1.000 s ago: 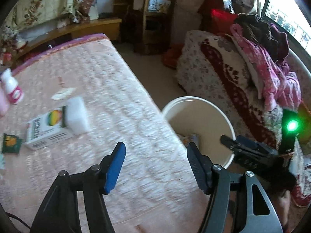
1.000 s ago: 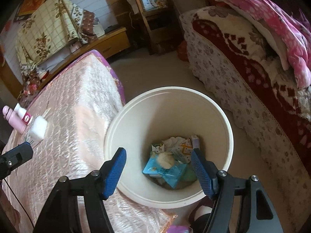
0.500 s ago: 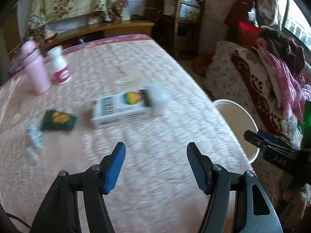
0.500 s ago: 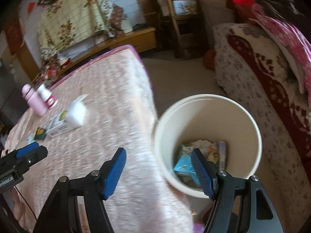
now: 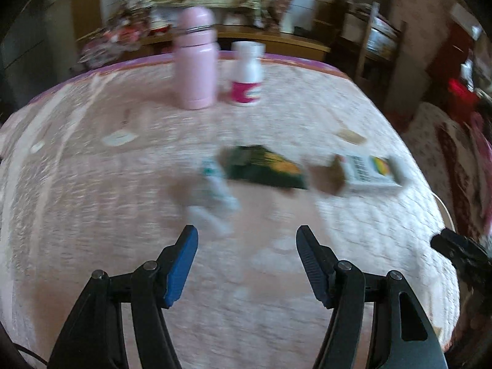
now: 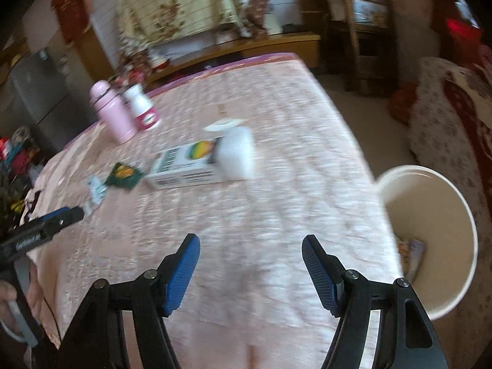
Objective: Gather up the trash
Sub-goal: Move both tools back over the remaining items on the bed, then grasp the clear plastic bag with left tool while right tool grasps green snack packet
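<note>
My left gripper (image 5: 247,240) is open and empty above the pink quilted table (image 5: 92,215). Just ahead of it lies a small white-and-teal wrapper (image 5: 216,189), then a dark green packet (image 5: 264,170) and a white carton (image 5: 370,173) to the right. My right gripper (image 6: 250,247) is open and empty over the table (image 6: 276,215). The white bin (image 6: 430,230) stands at the table's right edge with wrappers (image 6: 412,255) inside. The carton (image 6: 190,164), a white block (image 6: 238,153), the green packet (image 6: 124,175) and the wrapper (image 6: 97,189) lie ahead on the left.
A pink flask (image 5: 195,58) and a white bottle with a pink label (image 5: 247,73) stand at the far side of the table. Small paper scraps (image 5: 118,137) lie on the left. A wooden chair (image 6: 366,30) and a patterned sofa (image 6: 455,117) are to the right.
Both grippers have swung left, away from the bin and over the table. The left view now faces the wrapper and green packet closely; the bin has left that view.
</note>
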`<move>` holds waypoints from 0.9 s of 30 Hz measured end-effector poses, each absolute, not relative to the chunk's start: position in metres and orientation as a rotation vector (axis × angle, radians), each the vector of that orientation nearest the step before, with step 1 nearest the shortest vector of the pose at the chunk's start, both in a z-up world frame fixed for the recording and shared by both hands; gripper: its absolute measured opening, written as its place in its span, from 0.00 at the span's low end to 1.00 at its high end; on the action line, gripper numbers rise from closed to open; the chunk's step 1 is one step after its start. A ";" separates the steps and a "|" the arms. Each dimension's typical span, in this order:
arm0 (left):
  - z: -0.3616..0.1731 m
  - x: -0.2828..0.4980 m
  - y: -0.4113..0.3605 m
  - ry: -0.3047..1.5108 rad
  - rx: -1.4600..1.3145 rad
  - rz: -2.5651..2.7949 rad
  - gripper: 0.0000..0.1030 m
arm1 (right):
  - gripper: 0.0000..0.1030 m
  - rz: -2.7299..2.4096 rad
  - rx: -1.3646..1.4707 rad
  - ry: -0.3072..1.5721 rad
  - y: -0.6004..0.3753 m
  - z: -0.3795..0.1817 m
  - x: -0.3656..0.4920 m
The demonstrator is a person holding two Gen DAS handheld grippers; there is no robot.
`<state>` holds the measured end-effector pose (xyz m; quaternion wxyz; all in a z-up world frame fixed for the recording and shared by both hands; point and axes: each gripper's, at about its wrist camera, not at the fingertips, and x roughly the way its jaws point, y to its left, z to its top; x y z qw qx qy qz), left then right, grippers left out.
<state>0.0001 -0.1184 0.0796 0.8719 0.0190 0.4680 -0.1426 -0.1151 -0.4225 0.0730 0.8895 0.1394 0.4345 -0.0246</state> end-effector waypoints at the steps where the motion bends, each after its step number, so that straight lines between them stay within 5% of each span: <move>1: 0.077 0.005 -0.111 0.983 0.035 -0.285 0.65 | 0.70 -0.035 0.280 0.910 -0.414 0.072 -0.109; 13: 0.043 0.054 -0.100 1.016 0.011 -0.287 0.65 | 0.70 0.114 0.215 0.922 -0.349 0.075 -0.061; 15: 0.041 0.059 -0.102 1.025 0.010 -0.310 0.54 | 0.70 0.156 0.213 0.916 -0.338 0.077 -0.050; 16: 0.038 0.062 -0.101 1.040 0.003 -0.314 0.37 | 0.70 0.175 0.216 0.914 -0.333 0.078 -0.044; 18: 0.038 0.065 -0.096 1.051 -0.031 -0.322 0.29 | 0.70 0.221 0.213 0.907 -0.323 0.079 -0.029; 19: 0.040 0.066 -0.091 1.061 -0.048 -0.325 0.15 | 0.70 0.228 0.204 0.911 -0.318 0.079 -0.023; 27: 0.057 0.051 -0.060 1.091 -0.070 -0.325 0.12 | 0.70 0.324 0.071 0.899 -0.269 0.076 0.024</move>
